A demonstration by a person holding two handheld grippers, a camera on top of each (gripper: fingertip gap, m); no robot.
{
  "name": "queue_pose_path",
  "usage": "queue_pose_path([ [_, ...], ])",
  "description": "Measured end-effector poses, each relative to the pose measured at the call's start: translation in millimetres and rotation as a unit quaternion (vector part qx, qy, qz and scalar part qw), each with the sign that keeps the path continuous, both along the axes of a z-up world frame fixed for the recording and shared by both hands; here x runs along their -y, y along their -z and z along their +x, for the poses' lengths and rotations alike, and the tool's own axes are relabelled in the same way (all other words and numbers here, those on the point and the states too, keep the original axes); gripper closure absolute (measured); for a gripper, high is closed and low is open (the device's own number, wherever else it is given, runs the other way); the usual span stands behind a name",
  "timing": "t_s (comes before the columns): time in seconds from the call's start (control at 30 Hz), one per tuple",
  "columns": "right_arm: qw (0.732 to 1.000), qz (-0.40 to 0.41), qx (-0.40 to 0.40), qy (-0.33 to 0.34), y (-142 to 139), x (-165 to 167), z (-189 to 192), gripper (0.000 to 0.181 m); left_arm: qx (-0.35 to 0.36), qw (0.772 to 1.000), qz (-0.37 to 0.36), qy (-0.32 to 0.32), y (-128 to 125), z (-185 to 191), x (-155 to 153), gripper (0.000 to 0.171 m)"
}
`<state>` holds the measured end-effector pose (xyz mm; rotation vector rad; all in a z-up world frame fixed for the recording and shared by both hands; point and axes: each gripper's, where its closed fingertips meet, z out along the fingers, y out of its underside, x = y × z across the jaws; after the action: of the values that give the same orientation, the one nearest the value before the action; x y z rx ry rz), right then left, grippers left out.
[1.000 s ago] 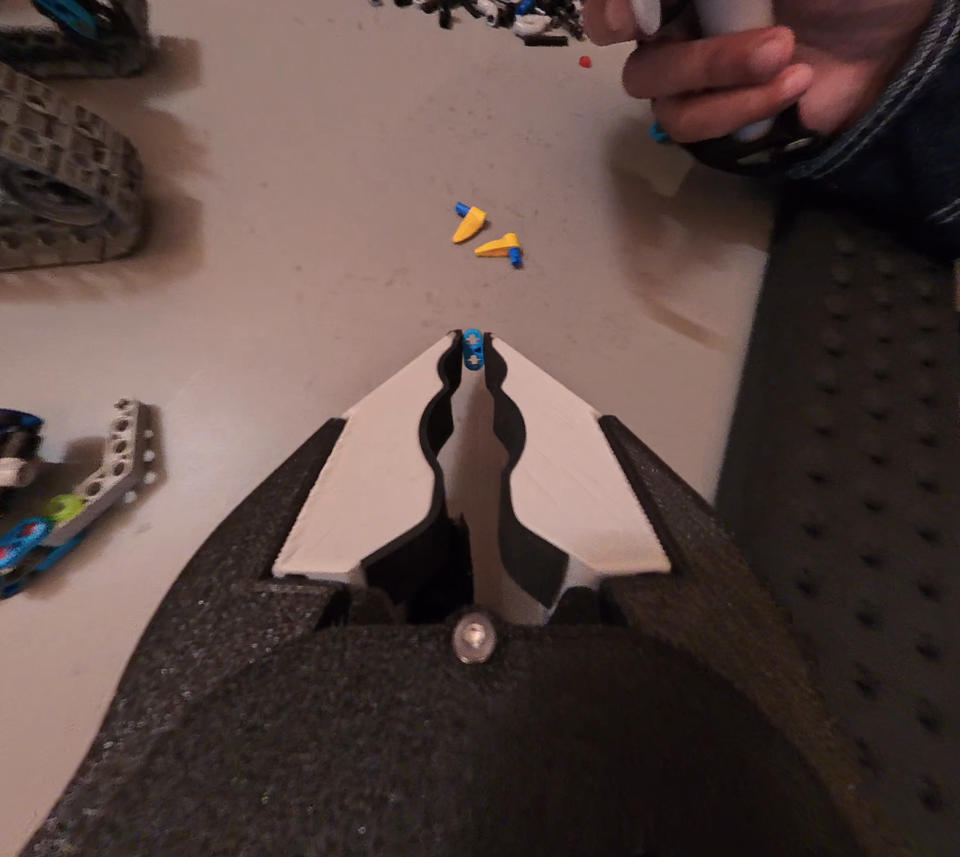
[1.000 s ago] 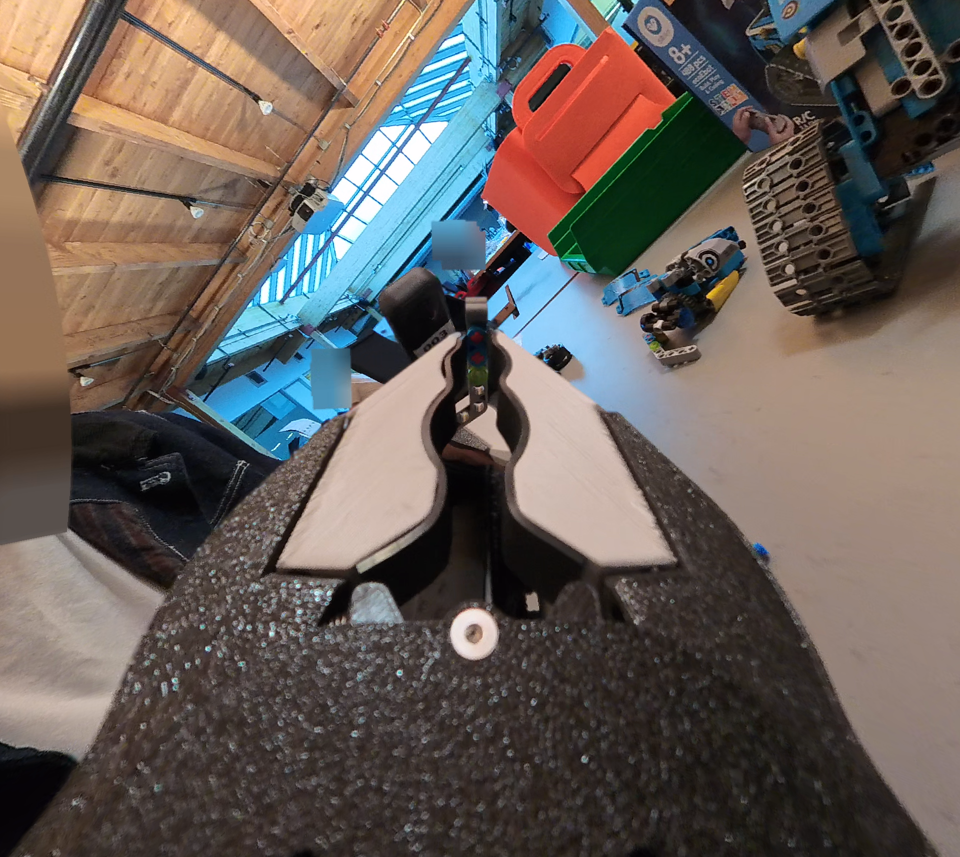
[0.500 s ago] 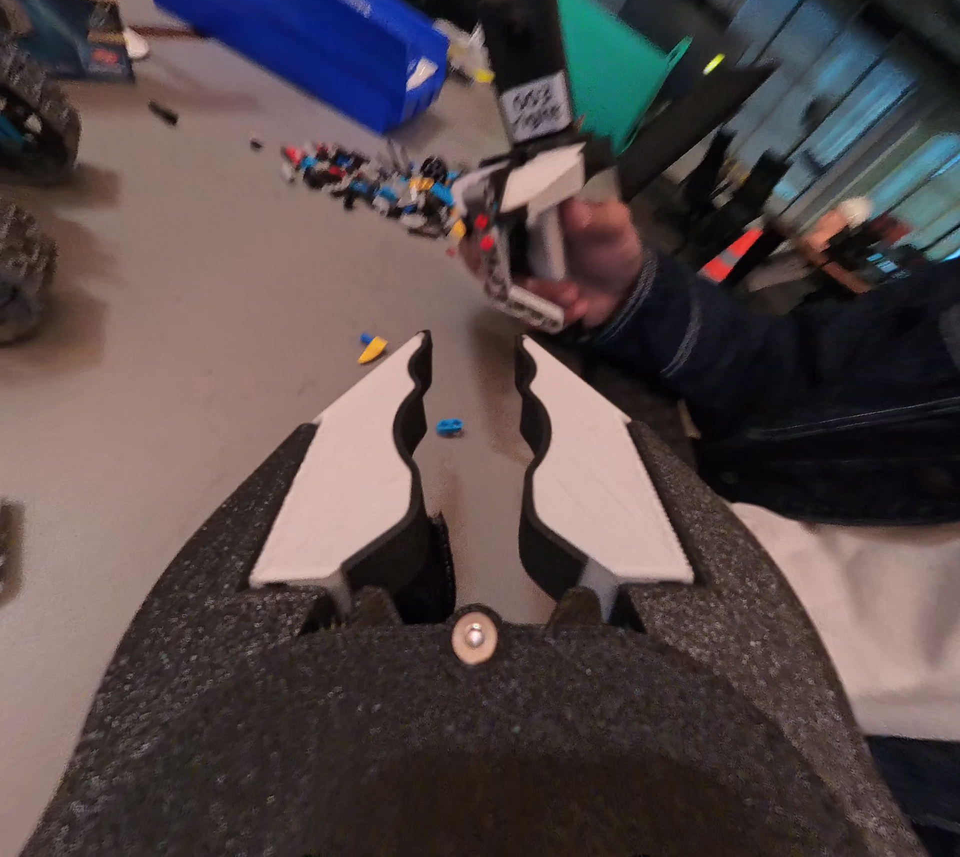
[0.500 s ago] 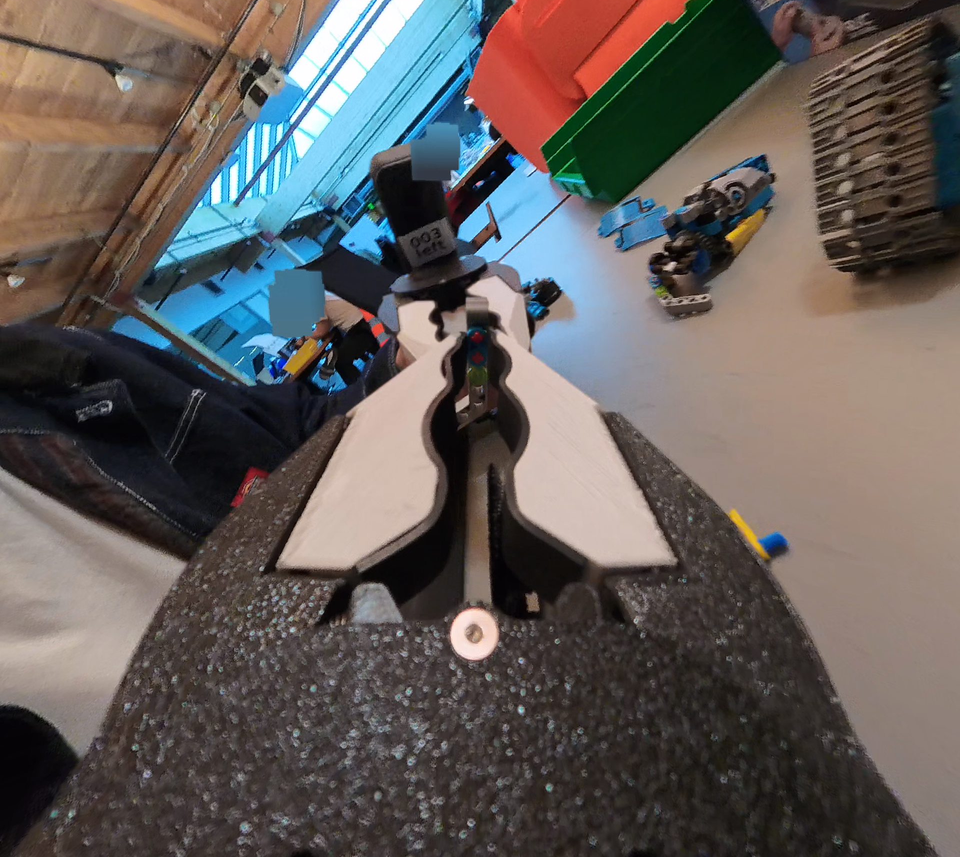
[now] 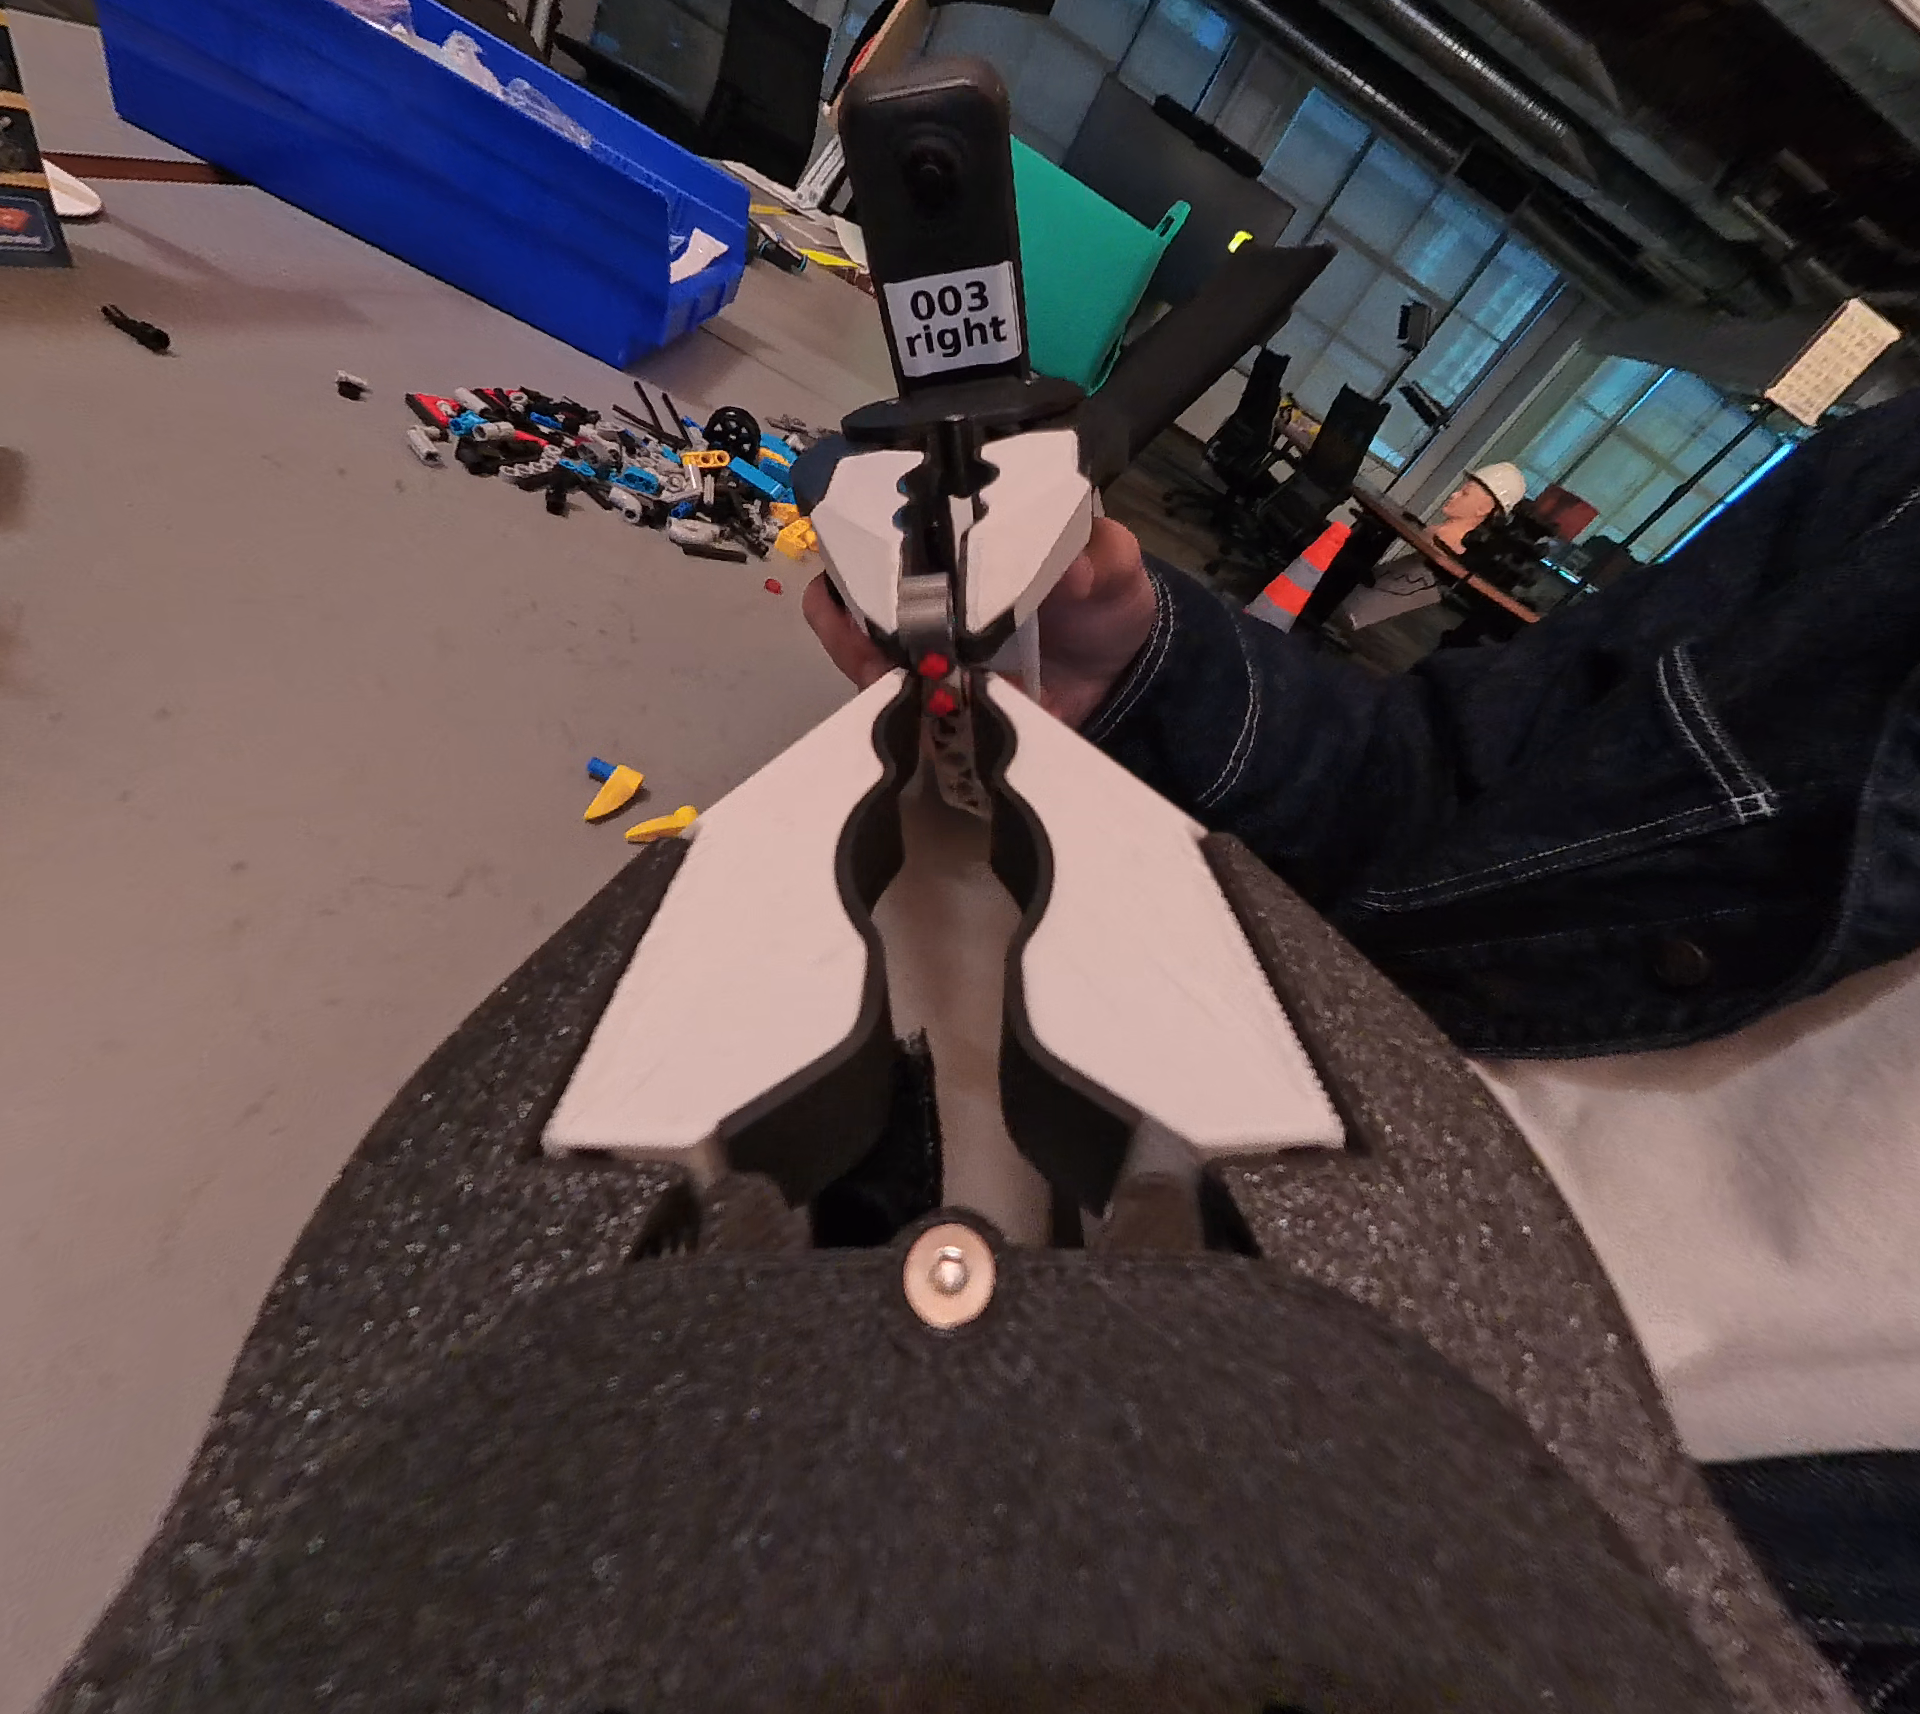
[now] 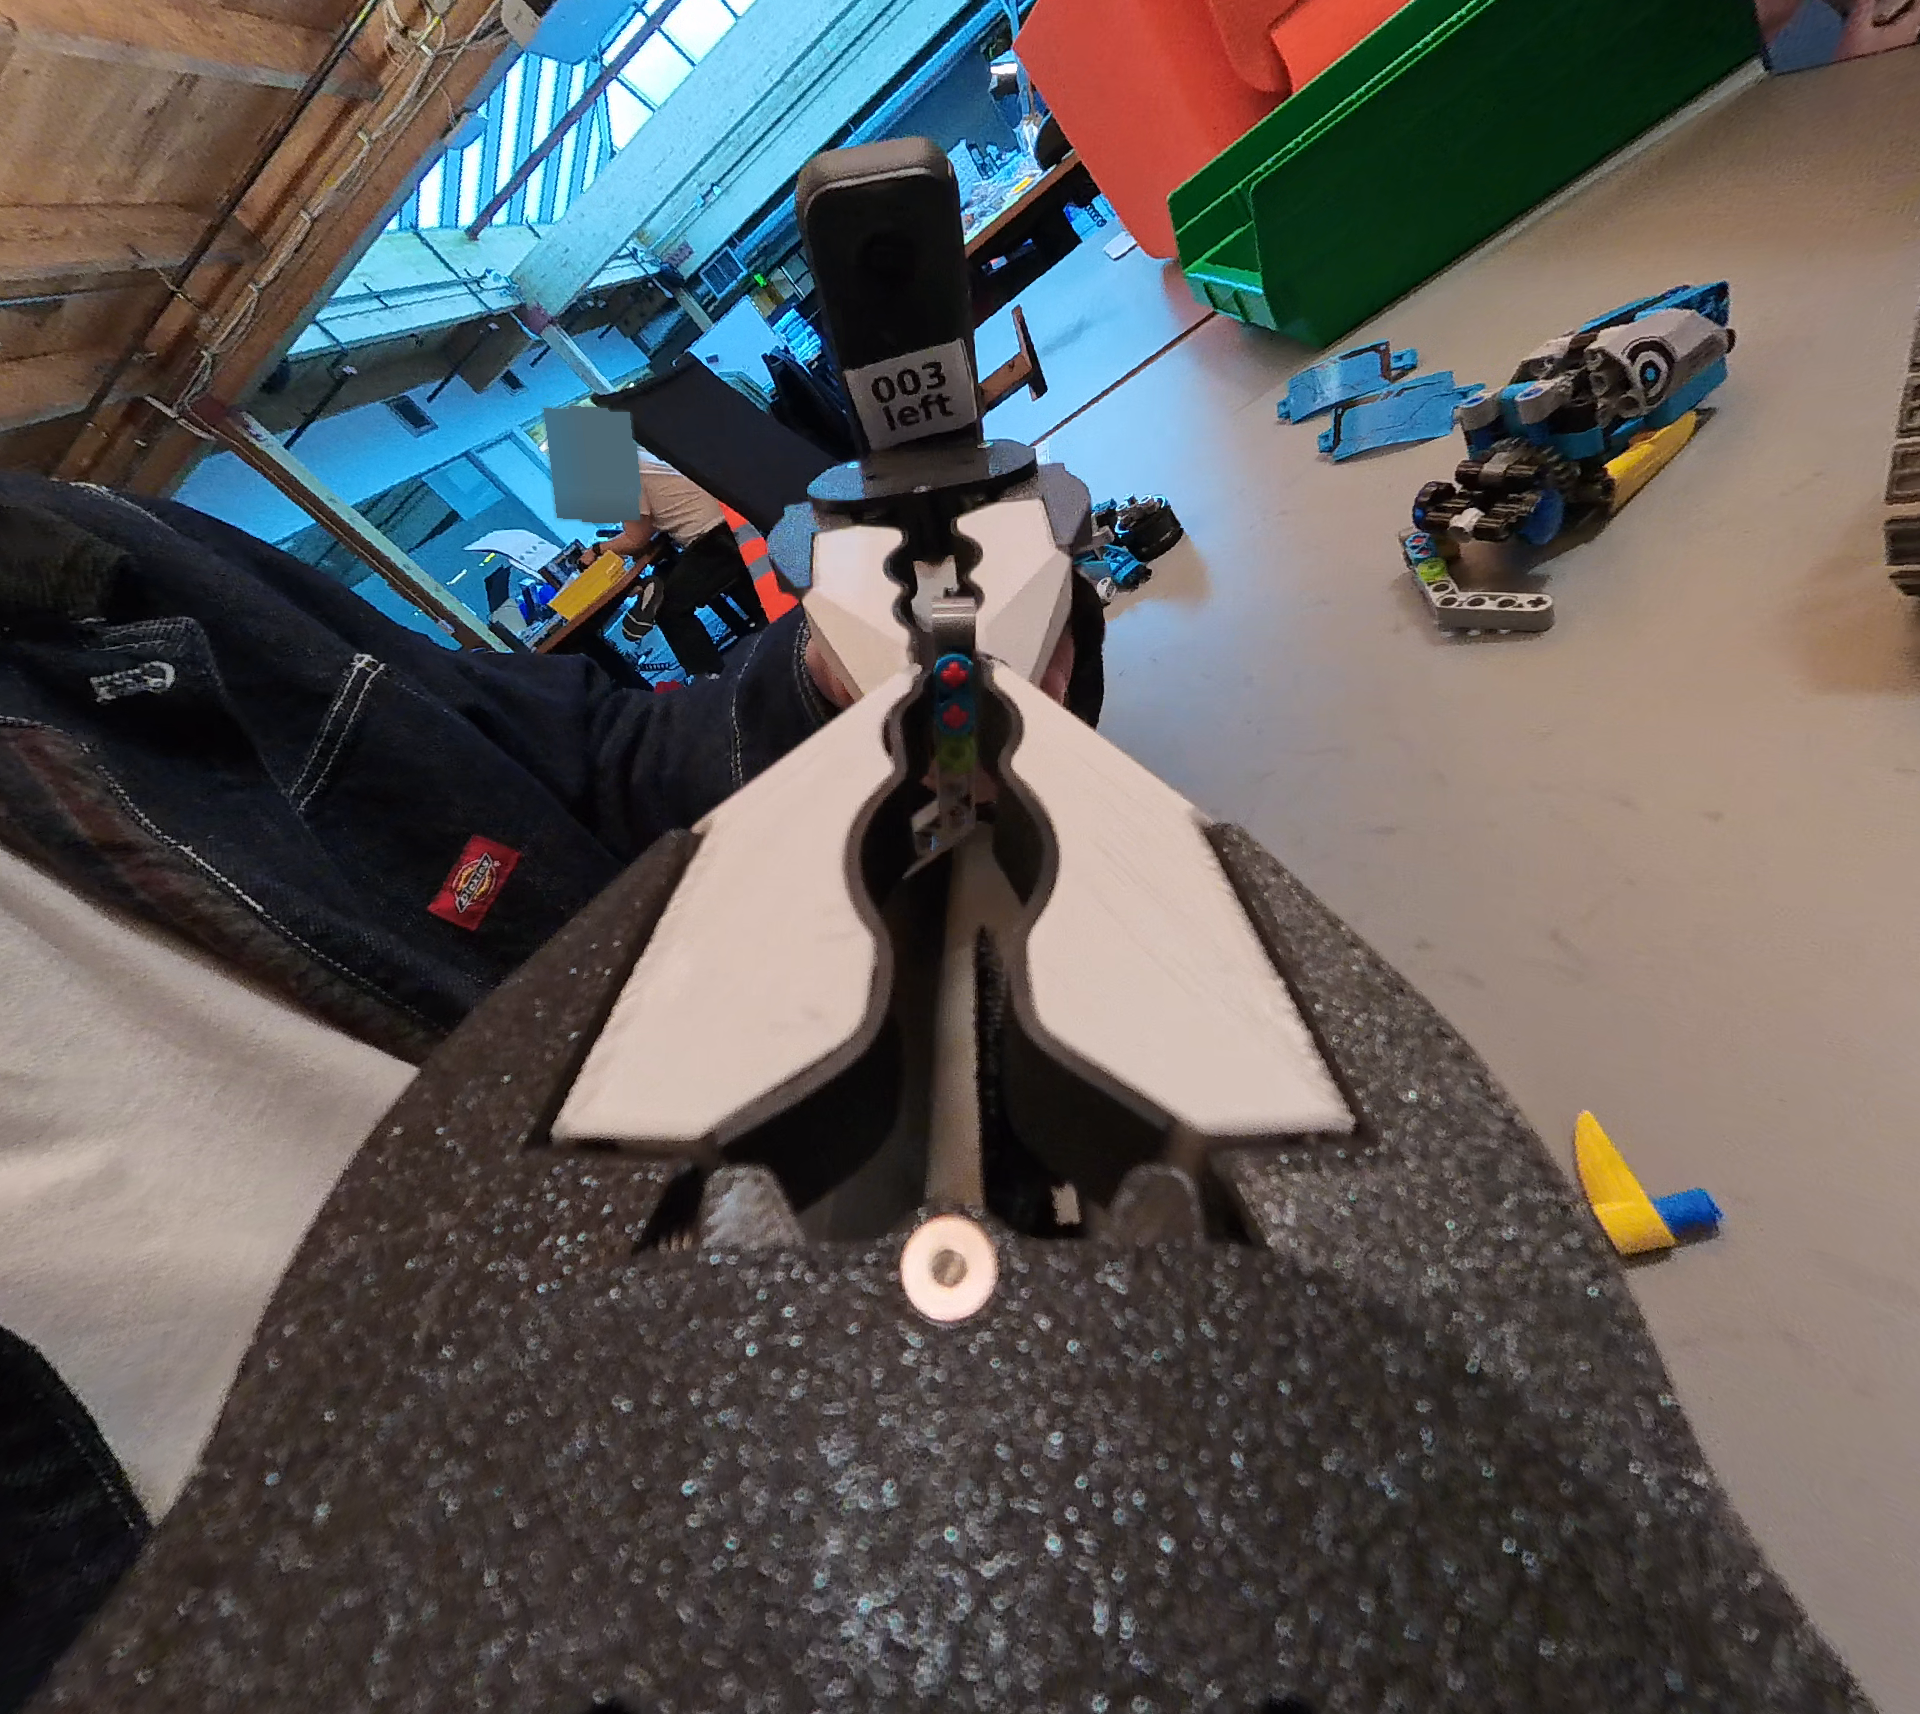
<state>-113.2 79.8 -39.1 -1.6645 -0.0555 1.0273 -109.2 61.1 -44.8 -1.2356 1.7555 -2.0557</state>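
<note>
Grey beam (image 5: 951, 760) with red pins (image 5: 938, 682) is up in the air above the table (image 5: 260, 729), pinched from both ends, grippers nose to nose. Left gripper (image 5: 945, 693): jaws drawn in to a narrow slot, tips look to be clamped on the beam's perforated end; contact hidden on the inner faces, so call it likely rather than certain. Right gripper (image 6: 951, 708): jaws closed on the other end, where red pins sit above a green connector (image 6: 956, 755). Risks, my read: both grips sit out at the fingertips, so any twist between the two handles could lever the beam out or pop a pin; if one lets go while the other is only lightly seated, the piece drops among the yellow wedges (image 5: 613, 794) below. Tips are close enough to knock each other. Farther out: loose parts pile (image 5: 623, 469), then the blue bin (image 5: 395, 116).
</note>
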Motion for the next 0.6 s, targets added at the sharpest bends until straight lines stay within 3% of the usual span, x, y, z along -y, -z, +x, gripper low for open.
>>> queue_pose_path([
  [0.23, 1.0, 0.011, 0.009, 0.002, -2.3, 0.2, -1.6, 0.176, -0.01, 0.999, -0.037, 0.01, -3.3, -1.4, -1.6, 0.167],
  [0.47, 0.999, 0.036, 0.027, 0.021, -11.3, 4.3, 3.7, 0.176, 0.034, 0.999, -0.032, -0.026, -16.1, -1.6, -6.9, 0.167],
  [0.53, 0.989, 0.094, -0.064, 0.097, -40.7, 23.8, 60.1, 0.178, 0.06, 0.986, -0.13, -0.085, -37.1, -6.0, -53.1, 0.167],
  [0.6, 0.985, 0.099, -0.06, 0.132, -41.2, 43.7, 92.0, 0.178, 0.069, 0.969, -0.189, -0.142, -42.6, -10.4, -100.5, 0.168],
])
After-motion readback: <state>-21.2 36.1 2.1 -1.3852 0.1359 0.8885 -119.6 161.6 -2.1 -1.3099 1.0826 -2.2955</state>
